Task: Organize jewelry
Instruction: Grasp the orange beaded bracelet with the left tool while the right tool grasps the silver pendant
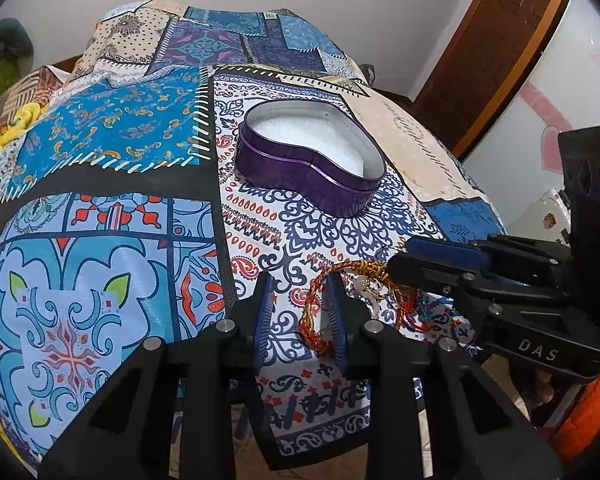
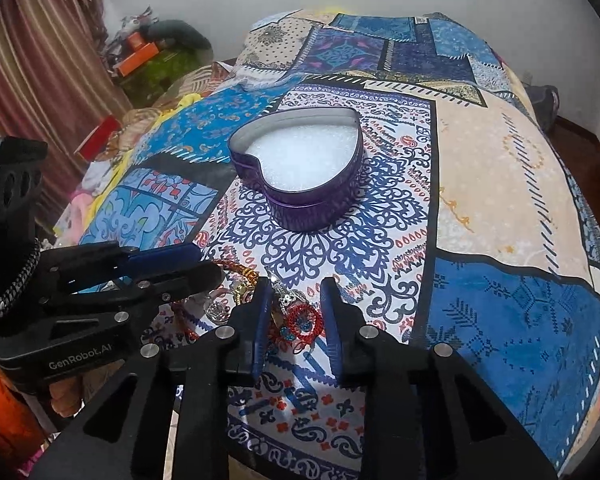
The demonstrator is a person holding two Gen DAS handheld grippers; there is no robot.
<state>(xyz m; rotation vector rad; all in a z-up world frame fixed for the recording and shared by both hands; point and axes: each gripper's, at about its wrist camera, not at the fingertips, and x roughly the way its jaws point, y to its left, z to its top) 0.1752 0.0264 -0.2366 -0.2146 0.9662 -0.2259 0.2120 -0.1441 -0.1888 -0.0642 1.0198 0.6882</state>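
A purple heart-shaped tin [image 1: 308, 160] with white foam inside stands open on the patterned bedspread; it also shows in the right wrist view [image 2: 300, 168]. A small pile of jewelry lies at the bed's near edge. My left gripper [image 1: 300, 284] is open, its fingers astride a red-gold braided bracelet [image 1: 320, 304]. My right gripper [image 2: 296, 292] is open over a red beaded ring earring [image 2: 304, 322], with silver pieces [image 2: 288, 296] beside it. Each gripper shows from the side in the other's view: the right gripper [image 1: 404, 256], the left gripper [image 2: 204, 260].
The patchwork bedspread [image 2: 500, 184] covers the bed. Clutter, orange boxes [image 2: 136, 56] and a striped curtain [image 2: 28, 80] lie left of it. A wooden door frame [image 1: 492, 52] and a white appliance [image 1: 572, 64] stand to the right.
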